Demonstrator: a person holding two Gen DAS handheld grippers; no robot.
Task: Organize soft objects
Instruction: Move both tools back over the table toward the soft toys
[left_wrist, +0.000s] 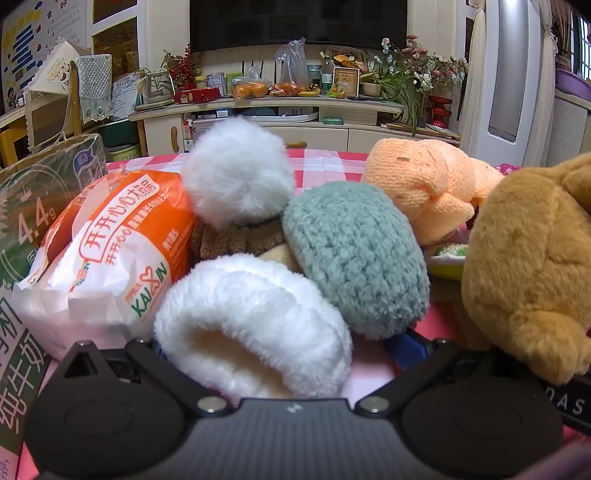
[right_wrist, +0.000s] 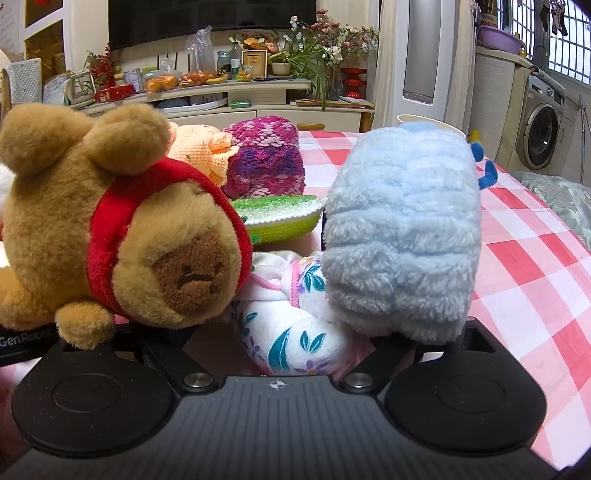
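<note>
Your left tool (left_wrist: 255, 343) stands spread wide and grips nothing; the white fleece roll (left_wrist: 255, 317) lies between its arms at the near edge of the desk (left_wrist: 332, 162), and the pads themselves are hidden. Behind the roll sit a grey-green knitted pad (left_wrist: 354, 254), a white fluffy ball (left_wrist: 236, 170) and a peach knitted piece (left_wrist: 417, 184). To the left lie an orange-and-white snack bag (left_wrist: 107, 251) and a green carton (left_wrist: 40, 195).

Your right tool (right_wrist: 280, 332) is also fully spread with nothing clamped. A floral white cloth (right_wrist: 291, 332) lies in its gap, the tan bear with a red collar (right_wrist: 122, 236) on the left, a pale blue fleece bundle (right_wrist: 402, 236) on the right.

Only the right view shows the green woven basket (right_wrist: 280, 229), with a green-and-white scrubby piece (right_wrist: 277, 206) in it, the magenta knit (right_wrist: 266, 158) farther off, and a paper cup (right_wrist: 424, 122) behind the blue bundle. The left view catches just a sliver of that basket.
</note>
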